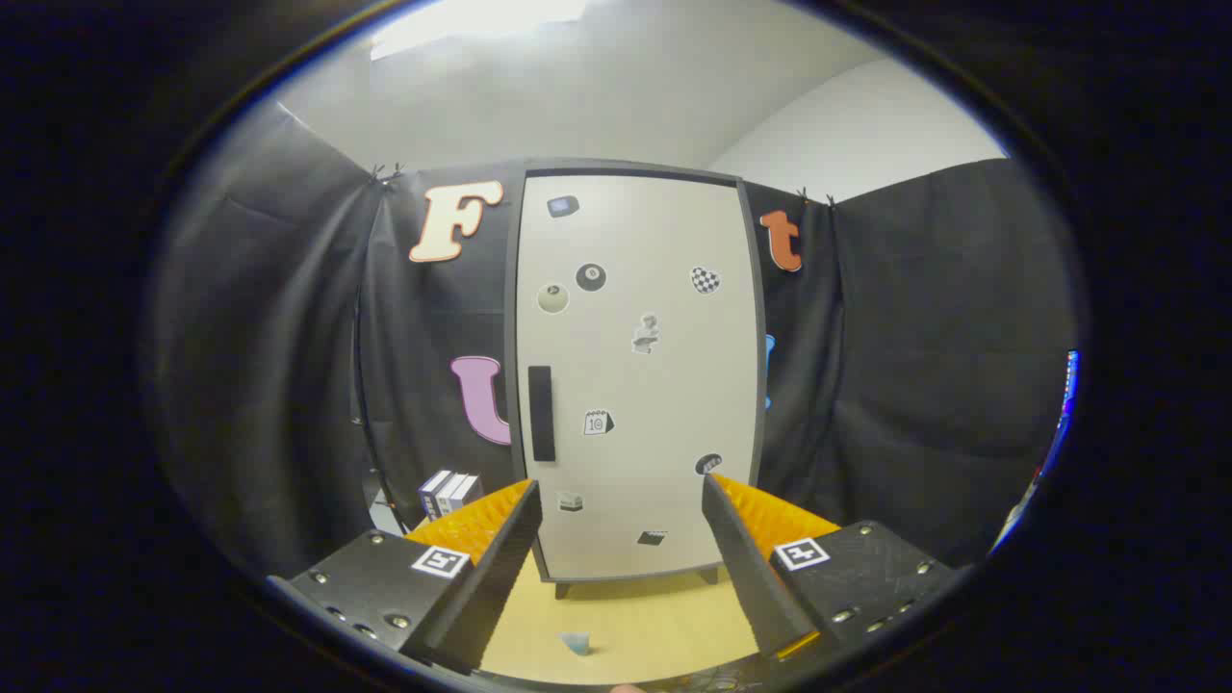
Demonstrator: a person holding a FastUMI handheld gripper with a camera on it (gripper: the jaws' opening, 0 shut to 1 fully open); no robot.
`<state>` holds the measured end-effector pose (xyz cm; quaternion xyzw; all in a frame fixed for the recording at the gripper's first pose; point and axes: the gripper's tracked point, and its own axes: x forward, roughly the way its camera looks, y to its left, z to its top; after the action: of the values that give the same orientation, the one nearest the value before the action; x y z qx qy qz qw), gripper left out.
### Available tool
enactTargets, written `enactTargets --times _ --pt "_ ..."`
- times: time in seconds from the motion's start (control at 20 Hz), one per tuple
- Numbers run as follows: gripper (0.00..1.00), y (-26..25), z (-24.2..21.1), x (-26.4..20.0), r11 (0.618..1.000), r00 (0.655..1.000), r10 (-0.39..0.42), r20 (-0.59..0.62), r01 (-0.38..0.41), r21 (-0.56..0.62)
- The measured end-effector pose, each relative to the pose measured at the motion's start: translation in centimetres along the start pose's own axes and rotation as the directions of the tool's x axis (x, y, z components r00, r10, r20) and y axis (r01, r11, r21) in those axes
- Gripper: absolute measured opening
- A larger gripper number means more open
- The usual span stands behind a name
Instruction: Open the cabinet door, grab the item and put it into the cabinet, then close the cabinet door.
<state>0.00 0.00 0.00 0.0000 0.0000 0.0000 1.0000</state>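
A tall cabinet stands ahead of me on the wooden table, its white door (637, 375) shut and dotted with stickers. The door's black vertical handle (541, 413) sits near its left edge, just above my left finger. My gripper (618, 489) is open, its orange-and-black fingers spread wide with nothing between them, some way short of the cabinet. Several small boxes (449, 492) stand to the left of the cabinet, just beyond my left finger. A small pale blue object (577, 643) lies on the table between my fingers, close to me.
The light wooden table (635, 616) runs from under the fingers to the cabinet's feet. Black cloth walls close in on the left, right and behind the cabinet.
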Motion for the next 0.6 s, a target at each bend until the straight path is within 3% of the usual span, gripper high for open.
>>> enactTargets --times 0.6 --pt "0.99 -0.9 0.2 1.7 1.000 1.000 -0.003 -0.002 0.003 -0.004"
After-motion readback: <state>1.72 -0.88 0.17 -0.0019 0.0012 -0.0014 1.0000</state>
